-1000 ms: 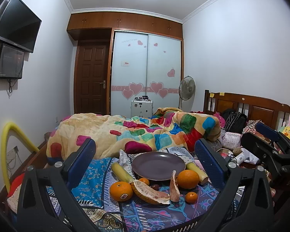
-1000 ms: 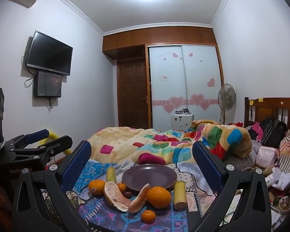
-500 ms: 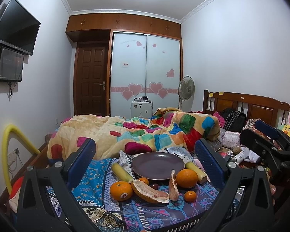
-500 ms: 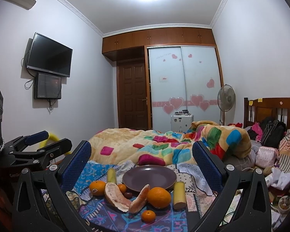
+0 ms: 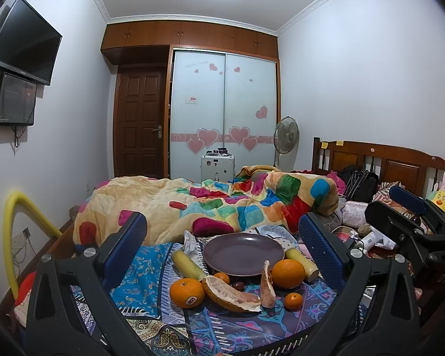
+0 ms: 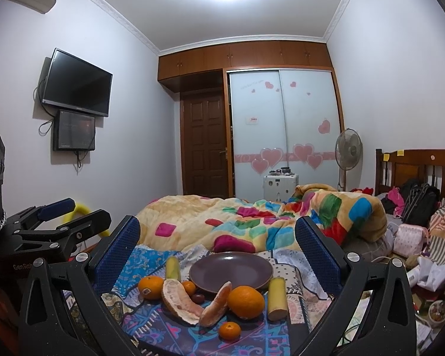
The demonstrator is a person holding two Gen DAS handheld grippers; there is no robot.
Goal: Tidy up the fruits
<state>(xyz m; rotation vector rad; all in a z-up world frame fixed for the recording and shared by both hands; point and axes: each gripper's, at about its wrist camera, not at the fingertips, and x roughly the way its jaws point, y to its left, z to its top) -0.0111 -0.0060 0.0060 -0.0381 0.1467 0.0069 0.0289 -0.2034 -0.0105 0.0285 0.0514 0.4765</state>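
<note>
Purple plate sits bare on the patterned cloth; oranges, pomelo pieces and small tangerine lie just near it. Left gripper and right gripper jaws gape, holding nothing.

Left claw: black frame; blue textured pads; silver screws.

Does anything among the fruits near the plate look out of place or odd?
Yes. The purple plate holds nothing, while all the fruit lies loose on the patterned cloth around it. Two pomelo wedges lie peeled and exposed among the whole oranges, one leaning on its edge.
</note>
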